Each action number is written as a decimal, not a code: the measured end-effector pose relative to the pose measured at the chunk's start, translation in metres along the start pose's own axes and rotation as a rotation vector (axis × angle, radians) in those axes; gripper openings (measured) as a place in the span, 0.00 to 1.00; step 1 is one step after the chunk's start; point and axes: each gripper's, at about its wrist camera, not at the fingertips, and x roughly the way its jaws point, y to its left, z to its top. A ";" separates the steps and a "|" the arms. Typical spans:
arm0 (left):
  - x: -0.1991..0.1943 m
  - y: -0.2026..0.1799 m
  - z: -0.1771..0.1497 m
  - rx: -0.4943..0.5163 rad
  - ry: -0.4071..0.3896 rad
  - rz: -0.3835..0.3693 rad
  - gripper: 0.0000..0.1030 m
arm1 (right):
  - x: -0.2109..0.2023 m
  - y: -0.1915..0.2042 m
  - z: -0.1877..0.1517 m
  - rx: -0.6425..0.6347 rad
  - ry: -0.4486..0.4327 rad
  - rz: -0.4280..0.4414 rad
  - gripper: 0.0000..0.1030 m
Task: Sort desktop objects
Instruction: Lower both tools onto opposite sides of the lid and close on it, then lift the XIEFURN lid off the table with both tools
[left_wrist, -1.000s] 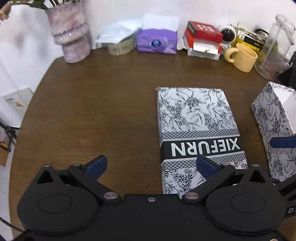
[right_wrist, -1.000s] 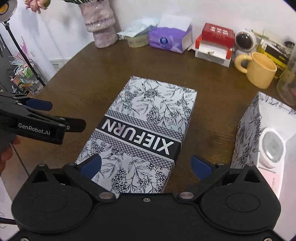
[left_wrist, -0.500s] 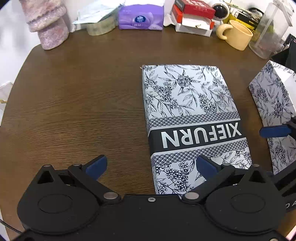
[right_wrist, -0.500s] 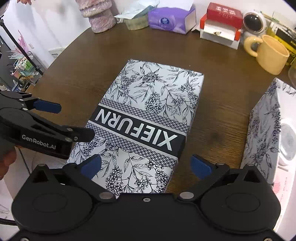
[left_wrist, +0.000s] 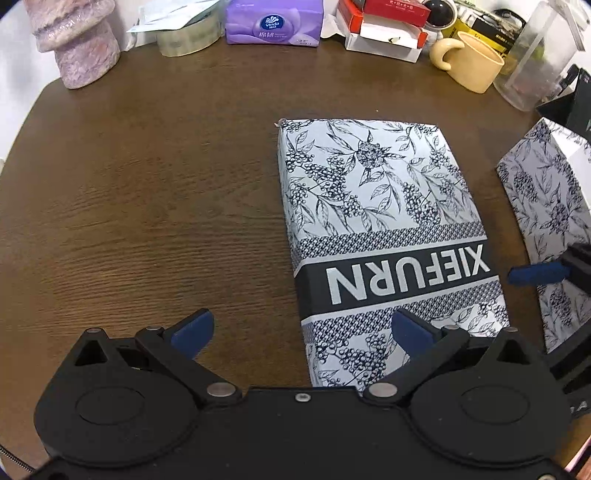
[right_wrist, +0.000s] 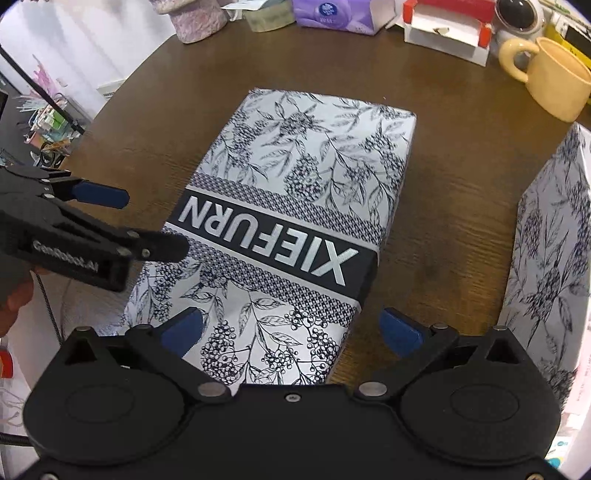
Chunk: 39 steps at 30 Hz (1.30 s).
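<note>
A flat box lid with a blue-and-white floral print and the word XIEFURN (left_wrist: 384, 236) lies on the brown table; it also shows in the right wrist view (right_wrist: 291, 229). My left gripper (left_wrist: 301, 334) is open, low over the lid's near left corner. My right gripper (right_wrist: 291, 330) is open, its fingers straddling the lid's near end. The matching open box base (right_wrist: 550, 258) stands at the right, also in the left wrist view (left_wrist: 546, 221).
Along the table's far edge stand a pink vase (left_wrist: 79, 44), a tape roll (left_wrist: 186, 35), a purple tissue pack (left_wrist: 273, 22), a red-and-white box (left_wrist: 388, 26), a yellow mug (left_wrist: 471, 64) and a clear jug (left_wrist: 535, 62).
Both grippers have moved forward and lower toward the floral lid, which now looks larger. Both stay open. The lid has not moved.
</note>
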 end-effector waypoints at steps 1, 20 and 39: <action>0.002 0.001 0.001 -0.001 0.005 -0.009 1.00 | 0.002 -0.001 -0.001 0.008 0.003 -0.001 1.00; 0.032 -0.013 0.006 -0.036 0.057 -0.149 1.00 | 0.022 -0.014 -0.015 0.115 -0.035 0.066 1.00; 0.040 -0.014 0.004 -0.105 0.071 -0.199 1.00 | 0.025 -0.011 -0.015 0.110 -0.085 0.080 1.00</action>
